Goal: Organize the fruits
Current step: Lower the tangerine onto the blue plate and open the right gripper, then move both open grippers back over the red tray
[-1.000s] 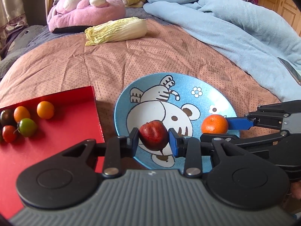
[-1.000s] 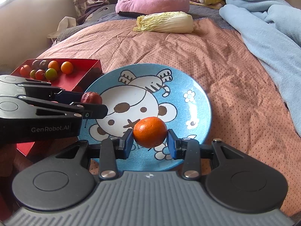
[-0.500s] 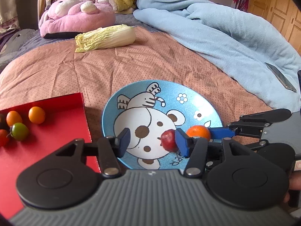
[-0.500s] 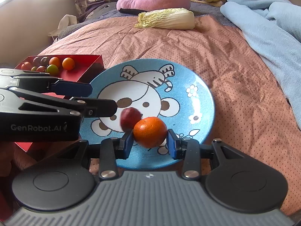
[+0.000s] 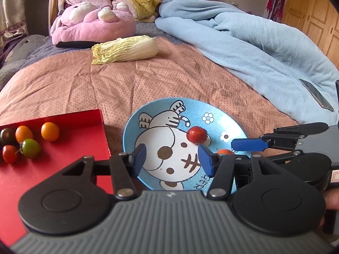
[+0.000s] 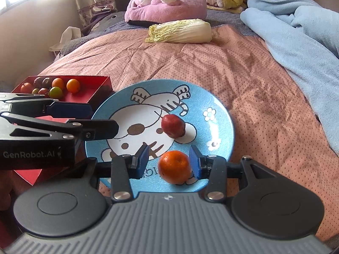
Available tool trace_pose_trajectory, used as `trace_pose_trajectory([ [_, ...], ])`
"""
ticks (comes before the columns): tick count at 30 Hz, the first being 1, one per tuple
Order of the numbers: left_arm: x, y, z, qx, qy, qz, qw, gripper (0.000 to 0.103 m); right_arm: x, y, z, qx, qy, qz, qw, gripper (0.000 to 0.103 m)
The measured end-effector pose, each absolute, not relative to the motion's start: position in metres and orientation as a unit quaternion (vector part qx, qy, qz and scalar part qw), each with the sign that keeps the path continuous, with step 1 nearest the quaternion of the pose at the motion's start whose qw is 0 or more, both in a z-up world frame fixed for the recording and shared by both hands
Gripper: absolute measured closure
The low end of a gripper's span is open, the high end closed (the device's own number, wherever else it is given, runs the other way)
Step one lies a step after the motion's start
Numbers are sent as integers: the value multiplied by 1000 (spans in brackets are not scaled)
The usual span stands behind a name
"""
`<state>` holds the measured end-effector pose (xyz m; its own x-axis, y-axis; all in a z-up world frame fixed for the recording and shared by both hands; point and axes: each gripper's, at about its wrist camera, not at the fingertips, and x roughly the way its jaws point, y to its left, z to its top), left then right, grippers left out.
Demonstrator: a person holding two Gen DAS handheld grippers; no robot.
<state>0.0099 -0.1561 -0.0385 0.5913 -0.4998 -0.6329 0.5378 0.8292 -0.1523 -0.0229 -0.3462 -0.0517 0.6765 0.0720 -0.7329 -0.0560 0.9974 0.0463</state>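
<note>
A blue cartoon plate (image 5: 228, 124) (image 6: 220, 114) lies on the bed. A dark red fruit (image 5: 197, 135) (image 6: 173, 125) rests loose on it. My left gripper (image 5: 171, 160) is open and empty, over the plate's near left part, a little behind the red fruit. My right gripper (image 6: 168, 160) is open; an orange (image 6: 174, 166) sits between its pads on the plate's near edge, against the right pad. The orange is mostly hidden in the left wrist view (image 5: 224, 151). A red tray (image 5: 74, 139) (image 6: 93, 89) to the left holds several small tomatoes (image 5: 29, 148) (image 6: 55, 92).
A napa cabbage (image 5: 125, 49) (image 6: 182, 31) lies further back on the pink dotted quilt (image 5: 84, 84). A light blue blanket (image 5: 254, 48) is heaped on the right with a phone (image 5: 316, 95) on it. Plush toys (image 5: 93, 25) lie at the headboard.
My left gripper let go of the red fruit, which rolled onto the plate, and pulled back. My right gripper opened, so the orange now rests on the plate.
</note>
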Motion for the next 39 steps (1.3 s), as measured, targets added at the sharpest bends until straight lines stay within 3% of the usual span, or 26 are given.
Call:
trace_pose_trajectory([
  [15, 5, -140, -31, 30, 344, -263, 901, 46, -30, -341, -33, -2, 389, 37, 920, 40],
  [33, -9, -120, -14, 45, 341, -210, 915, 46, -46, -328, 10, -7, 352, 63, 934, 38],
  [39, -17, -120, 5, 52, 376, -169, 909, 46, -67, -332, 21, -9, 352, 67, 934, 38],
])
